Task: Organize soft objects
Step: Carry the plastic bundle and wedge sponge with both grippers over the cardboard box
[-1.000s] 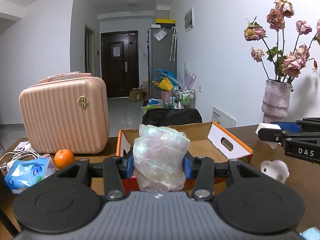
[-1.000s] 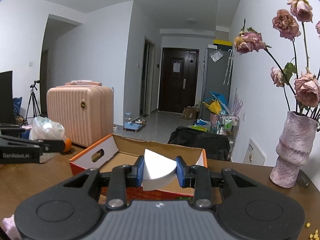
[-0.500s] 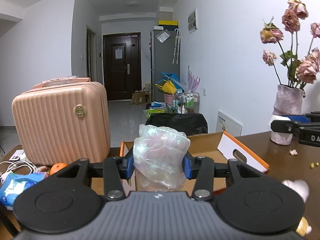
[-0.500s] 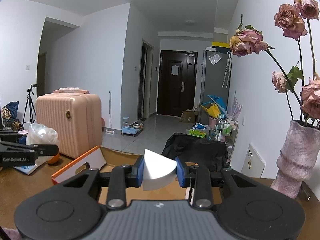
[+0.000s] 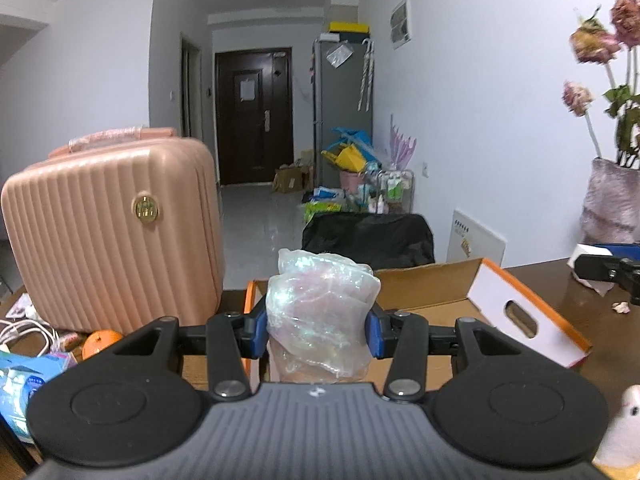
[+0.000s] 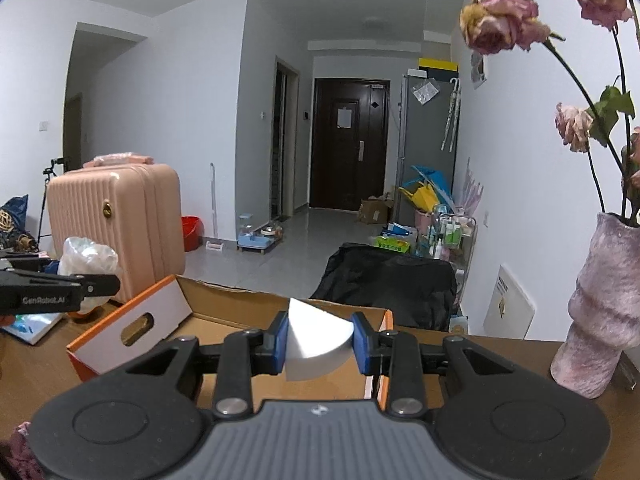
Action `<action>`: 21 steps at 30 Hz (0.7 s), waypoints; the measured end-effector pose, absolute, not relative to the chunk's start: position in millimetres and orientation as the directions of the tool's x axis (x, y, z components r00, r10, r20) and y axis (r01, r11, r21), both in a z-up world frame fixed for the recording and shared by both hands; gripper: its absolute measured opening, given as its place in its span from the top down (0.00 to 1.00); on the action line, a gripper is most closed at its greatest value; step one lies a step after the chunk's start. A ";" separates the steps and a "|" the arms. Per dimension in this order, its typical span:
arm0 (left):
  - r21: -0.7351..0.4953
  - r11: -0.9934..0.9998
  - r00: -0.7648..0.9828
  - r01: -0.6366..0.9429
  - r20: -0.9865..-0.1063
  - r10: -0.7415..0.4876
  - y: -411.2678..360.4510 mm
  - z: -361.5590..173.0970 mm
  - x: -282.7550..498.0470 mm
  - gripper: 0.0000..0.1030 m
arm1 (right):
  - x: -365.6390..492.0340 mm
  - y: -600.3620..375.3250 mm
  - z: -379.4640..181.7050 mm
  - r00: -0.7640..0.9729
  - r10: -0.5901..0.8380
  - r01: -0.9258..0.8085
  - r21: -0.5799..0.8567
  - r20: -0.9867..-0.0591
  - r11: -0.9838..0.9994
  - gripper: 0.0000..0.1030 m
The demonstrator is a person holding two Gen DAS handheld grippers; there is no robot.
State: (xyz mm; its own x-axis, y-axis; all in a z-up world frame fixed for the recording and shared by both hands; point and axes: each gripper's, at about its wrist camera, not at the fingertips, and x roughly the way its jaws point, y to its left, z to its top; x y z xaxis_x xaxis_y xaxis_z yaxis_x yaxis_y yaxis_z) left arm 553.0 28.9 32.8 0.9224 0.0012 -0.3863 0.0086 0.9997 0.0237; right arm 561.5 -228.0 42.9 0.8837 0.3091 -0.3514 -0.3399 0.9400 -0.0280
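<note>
Crumpled iridescent plastic bag [image 5: 320,316] sits centre-low in left wrist view, pinched by left tongs [image 5: 316,326]; blue pads press both its sides. White wedge-shaped foam piece [image 6: 316,340] sits centre-low in right wrist view, pinched by right tongs [image 6: 318,342], pads tight on its flanks. Grip unchanged on both vs a sec ago; no opening or closing.

What changed: both hands have carried fwd toward the open cardboard box [image 5: 440,284] w/ orange edging. In left view the box was lower in frame w/ its near wall under the bag; now the bag overlaps the box's near left corner and the interior shows just right of it. In right view the box rim [image 6: 240,300] has slid down-frame, so the foam piece now hangs over the box's right half, near its orange right wall. Vase of dried roses [image 6: 600,304] has grown larger at right edge; pink suitcase [image 5: 112,232] larger at left of left view.

Left tongs also show at left edge of right view [image 6: 92,286], bag w/ them, outside the box's left flap.

Meaning, as I judge it: transport phase nearly done; foam looks about ready to drop, bag needs a bit more travel rightward/in. Nothing released yet. Small white plush toy [image 5: 624,428] lower right on the surface [image 5: 600,320] prob. awaits sorting.
</note>
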 end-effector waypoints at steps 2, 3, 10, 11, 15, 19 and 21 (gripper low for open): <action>0.021 1.000 0.914 -0.005 -0.407 0.013 31.4 26.9 560.7 0.55 | 564.7 -224.9 39.1 0.881 0.311 -0.343 -0.028 -0.357 0.939 0.69; 0.019 1.000 0.908 -0.009 -0.419 0.017 32.7 23.1 564.5 0.55 | 566.4 -223.5 37.1 0.878 0.313 -0.347 -0.030 -0.363 0.937 0.69; 0.027 0.999 0.885 -0.025 -0.465 0.034 37.0 3.4 580.2 0.55 | 585.0 -219.2 22.1 0.849 0.315 -0.354 -0.015 -0.425 0.935 0.69; 0.023 0.999 0.883 -0.023 -0.469 0.032 37.2 1.5 581.9 0.55 | 586.5 -220.3 21.1 0.847 0.315 -0.352 -0.009 -0.427 0.936 0.69; 0.032 0.999 0.873 -0.024 -0.487 0.036 35.4 -6.0 586.9 0.55 | 588.2 -221.6 18.3 0.844 0.317 -0.352 0.000 -0.433 0.936 0.69; 0.034 0.999 0.870 -0.021 -0.492 0.035 35.1 -10.1 587.9 0.55 | 589.3 -220.9 16.6 0.842 0.316 -0.352 -0.002 -0.437 0.936 0.67; 0.029 0.999 0.872 -0.018 -0.489 0.030 35.8 -9.7 587.1 0.51 | 589.9 -220.3 16.7 0.849 0.305 -0.342 -0.009 -0.431 0.940 0.65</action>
